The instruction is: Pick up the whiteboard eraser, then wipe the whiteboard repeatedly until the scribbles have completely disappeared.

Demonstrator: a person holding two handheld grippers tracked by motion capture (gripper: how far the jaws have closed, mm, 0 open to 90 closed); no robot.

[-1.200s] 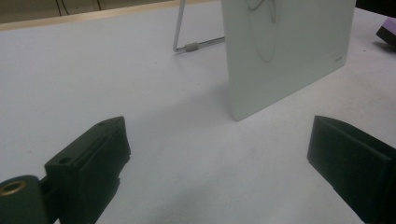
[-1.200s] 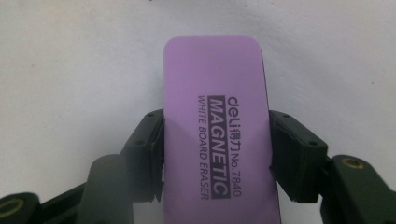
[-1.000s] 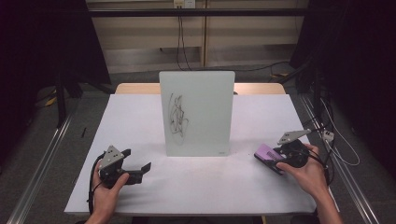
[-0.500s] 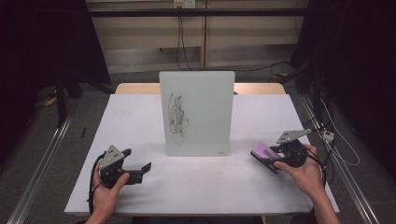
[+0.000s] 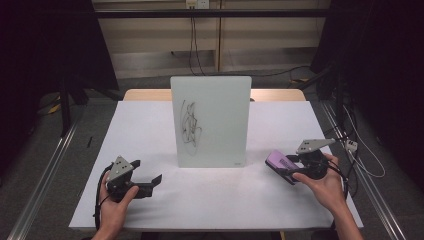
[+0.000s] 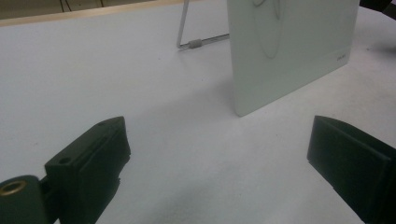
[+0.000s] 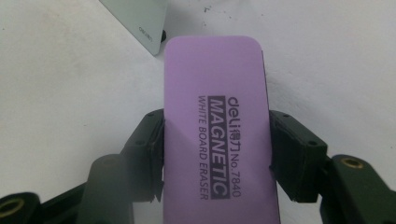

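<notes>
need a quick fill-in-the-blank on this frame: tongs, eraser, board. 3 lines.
1. The right tongs are shut on a purple whiteboard ____.
2. The left tongs stand ____, with nothing between the jaws.
3. The upright whiteboard carries a black ____ on its left half.

Missing words: eraser; open; scribble

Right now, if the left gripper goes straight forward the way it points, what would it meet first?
Probably the lower corner of the whiteboard. The left gripper has open jaws with bare table between them; the board stands ahead, slightly to one side, so it might just pass.
</notes>
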